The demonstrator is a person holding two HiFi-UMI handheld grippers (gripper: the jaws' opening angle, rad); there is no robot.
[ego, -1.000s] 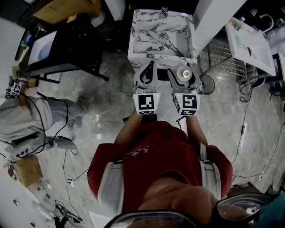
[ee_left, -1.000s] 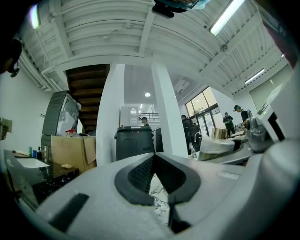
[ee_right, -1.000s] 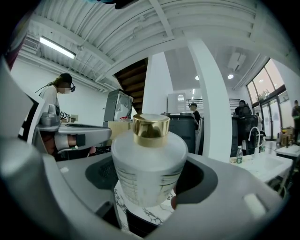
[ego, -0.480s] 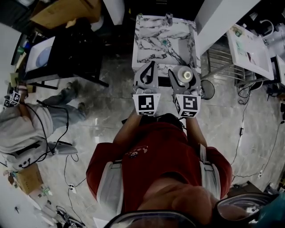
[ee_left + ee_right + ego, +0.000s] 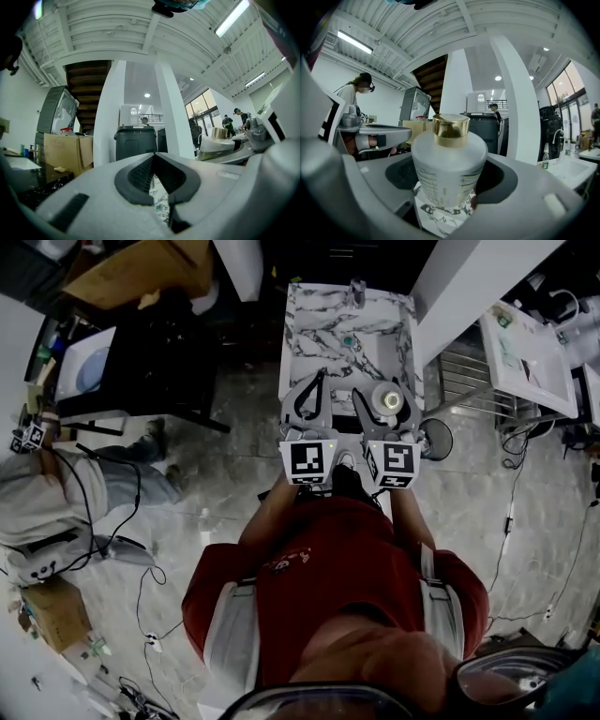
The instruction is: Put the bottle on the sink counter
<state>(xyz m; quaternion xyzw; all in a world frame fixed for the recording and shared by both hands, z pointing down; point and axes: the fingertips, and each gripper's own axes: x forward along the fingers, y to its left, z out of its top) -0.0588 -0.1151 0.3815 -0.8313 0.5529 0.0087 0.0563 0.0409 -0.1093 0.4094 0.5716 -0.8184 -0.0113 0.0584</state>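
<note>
A frosted white bottle (image 5: 388, 399) with a gold cap (image 5: 450, 127) stands upright between the jaws of my right gripper (image 5: 384, 393), which is shut on its body (image 5: 449, 173). In the head view it hangs over the near right edge of the marble sink counter (image 5: 305, 320). My left gripper (image 5: 319, 379) is beside it on the left, over the counter's near edge, its jaws shut with nothing between them (image 5: 153, 155). The basin (image 5: 354, 334) and faucet (image 5: 356, 287) lie beyond both grippers.
A black table (image 5: 141, 352) bearing a white board stands left of the sink, and a seated person (image 5: 56, 493) is at far left. A white pillar (image 5: 469, 277), a metal rack (image 5: 473, 371) and a white table (image 5: 525, 343) stand to the right. Cables lie across the floor.
Both grippers have moved forward together toward the sink and now reach over its near edge. The bottle stays held in the right gripper. The seated person's legs have shifted.
</note>
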